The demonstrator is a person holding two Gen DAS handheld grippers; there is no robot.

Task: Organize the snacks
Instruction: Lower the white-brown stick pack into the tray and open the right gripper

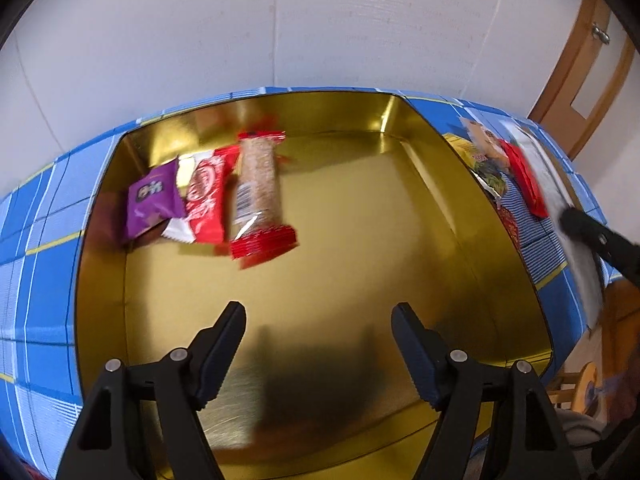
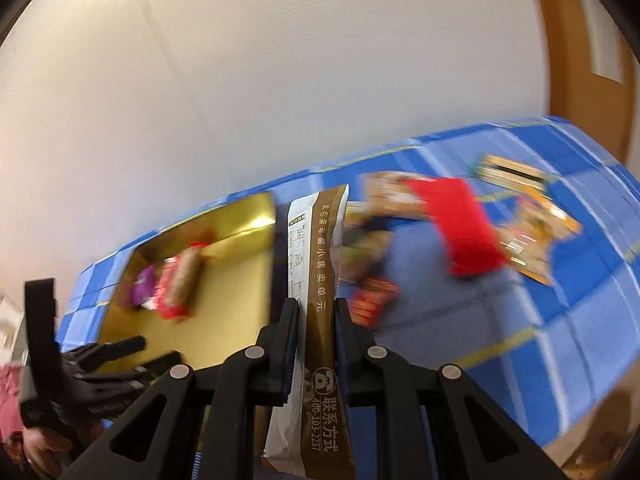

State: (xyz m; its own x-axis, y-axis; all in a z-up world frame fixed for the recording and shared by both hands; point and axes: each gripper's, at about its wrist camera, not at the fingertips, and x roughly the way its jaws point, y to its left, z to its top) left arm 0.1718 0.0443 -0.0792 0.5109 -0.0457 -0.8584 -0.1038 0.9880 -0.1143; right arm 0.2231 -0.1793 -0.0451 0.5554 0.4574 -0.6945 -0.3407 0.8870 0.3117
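A gold tin tray (image 1: 360,216) sits on a blue plaid cloth. In it lie a purple packet (image 1: 152,200), a red-and-white packet (image 1: 206,204) and a sesame bar in a red wrapper (image 1: 260,196). My left gripper (image 1: 318,316) is open and empty above the tray's near part. My right gripper (image 2: 316,304) is shut on a brown-and-white snack packet (image 2: 318,256), held upright just right of the tray (image 2: 236,280). That packet also shows blurred at the right of the left wrist view (image 1: 560,200). The left gripper also shows in the right wrist view (image 2: 132,352).
Several loose snacks lie on the cloth right of the tray: a red packet (image 2: 464,228), orange-brown packets (image 2: 536,232), a small red one (image 2: 374,300). In the left wrist view they pile up by the tray's right wall (image 1: 492,160). A white wall is behind; a wooden door (image 1: 580,60) stands at right.
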